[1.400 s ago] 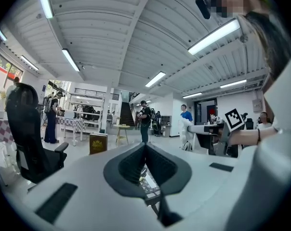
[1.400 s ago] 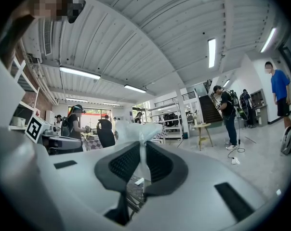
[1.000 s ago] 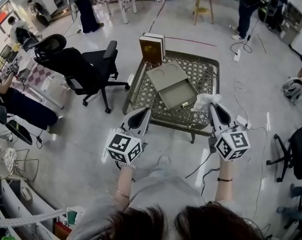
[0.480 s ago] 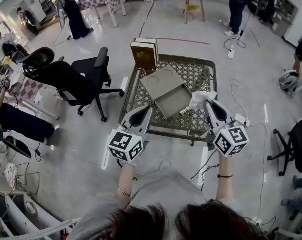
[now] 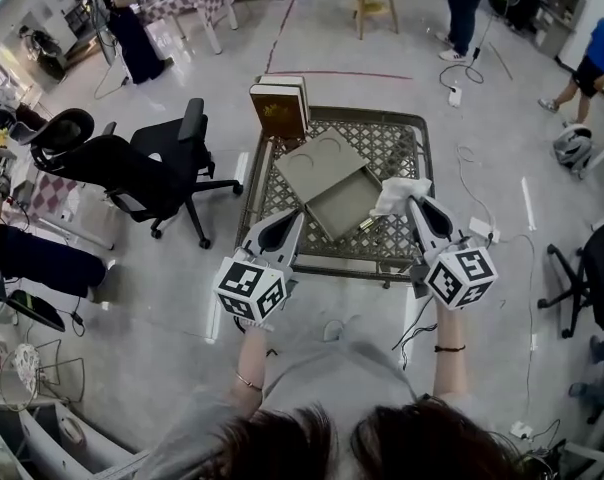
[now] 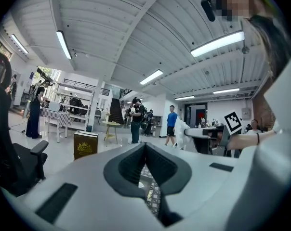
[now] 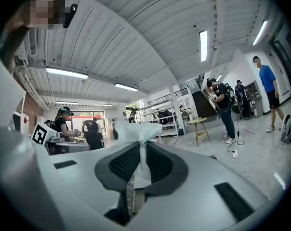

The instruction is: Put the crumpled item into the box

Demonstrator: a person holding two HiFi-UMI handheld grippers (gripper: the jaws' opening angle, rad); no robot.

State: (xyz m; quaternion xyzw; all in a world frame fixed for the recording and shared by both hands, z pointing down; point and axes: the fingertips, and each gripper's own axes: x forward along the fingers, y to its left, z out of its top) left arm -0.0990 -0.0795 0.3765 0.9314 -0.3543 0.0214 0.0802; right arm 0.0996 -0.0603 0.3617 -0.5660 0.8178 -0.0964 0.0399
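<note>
The crumpled item is a wad of white paper or film, pinched in my right gripper, which is shut on it just right of the box. In the right gripper view the crumpled item sticks up between the pads of my right gripper. The open grey box lies on the metal lattice table, its lid flat beside it. My left gripper hovers over the table's near edge, left of the box, shut with nothing in it. In its own view my left gripper points over the table.
Two brown books stand at the table's far left corner; one book shows in the left gripper view. A black office chair stands left of the table. Cables trail on the floor at right. People stand farther off.
Both grippers have moved forward over the table's near edge. The crumpled item, still pinched in the right gripper, now sits closer to the box's right side.
</note>
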